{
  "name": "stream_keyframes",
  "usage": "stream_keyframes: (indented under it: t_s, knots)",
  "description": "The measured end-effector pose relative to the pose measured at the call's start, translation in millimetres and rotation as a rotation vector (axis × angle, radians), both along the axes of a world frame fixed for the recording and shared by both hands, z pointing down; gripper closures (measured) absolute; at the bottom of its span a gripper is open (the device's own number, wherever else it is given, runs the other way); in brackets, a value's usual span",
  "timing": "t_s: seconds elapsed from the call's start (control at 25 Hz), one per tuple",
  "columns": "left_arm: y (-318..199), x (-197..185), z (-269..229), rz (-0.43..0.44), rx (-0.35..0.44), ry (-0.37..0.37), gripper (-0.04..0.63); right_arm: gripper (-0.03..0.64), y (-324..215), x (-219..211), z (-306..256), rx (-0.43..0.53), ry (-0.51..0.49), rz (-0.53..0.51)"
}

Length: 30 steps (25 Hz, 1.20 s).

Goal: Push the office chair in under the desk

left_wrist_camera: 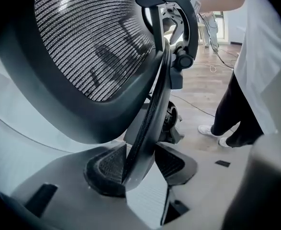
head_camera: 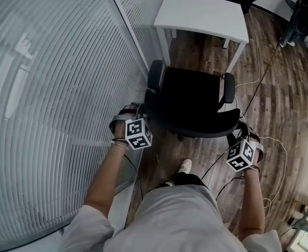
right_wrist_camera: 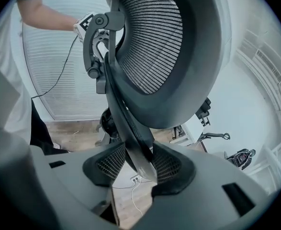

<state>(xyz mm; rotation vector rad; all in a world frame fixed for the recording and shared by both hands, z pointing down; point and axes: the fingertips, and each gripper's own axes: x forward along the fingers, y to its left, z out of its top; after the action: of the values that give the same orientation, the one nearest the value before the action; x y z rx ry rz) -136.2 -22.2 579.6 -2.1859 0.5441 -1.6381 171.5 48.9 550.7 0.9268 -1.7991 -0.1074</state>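
Arms reach down, left gripper point(left_wrist_camera: 140, 169) and right gripper point(right_wrist_camera: 139, 166) both clamping the office chair point(head_camera: 190, 101) back, seat pointing 12 o'clock toward desk point(head_camera: 203, 12).

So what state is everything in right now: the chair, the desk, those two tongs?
office chair: upright, seat facing the desk, not yet under it
desk: top bare, space beneath free
left tongs: closed on the office chair's backrest frame
right tongs: closed on the backrest frame, other side
blinds: lowered
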Motion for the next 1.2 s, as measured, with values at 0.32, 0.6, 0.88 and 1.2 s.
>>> stream_keyframes:
  t_s: [0.32, 0.6, 0.88, 1.2]
  knots:
    - [-30, 1, 1, -0.011, 0.011, 0.009, 0.394, 0.431, -30, 1, 0, 0.008, -0.003, -0.018]
    - [-51, 4, 4, -0.011, 0.016, 0.018, 0.394, 0.431, -52, 3, 3, 0.006, -0.002, -0.016]
    - [-79, 3, -1, 0.002, 0.011, 0.011, 0.394, 0.431, -81, 3, -1, -0.006, 0.0, -0.009]
    - [-108, 8, 0, 0.046, 0.006, 0.023, 0.394, 0.431, -109, 6, 0, -0.03, 0.013, 0.022]
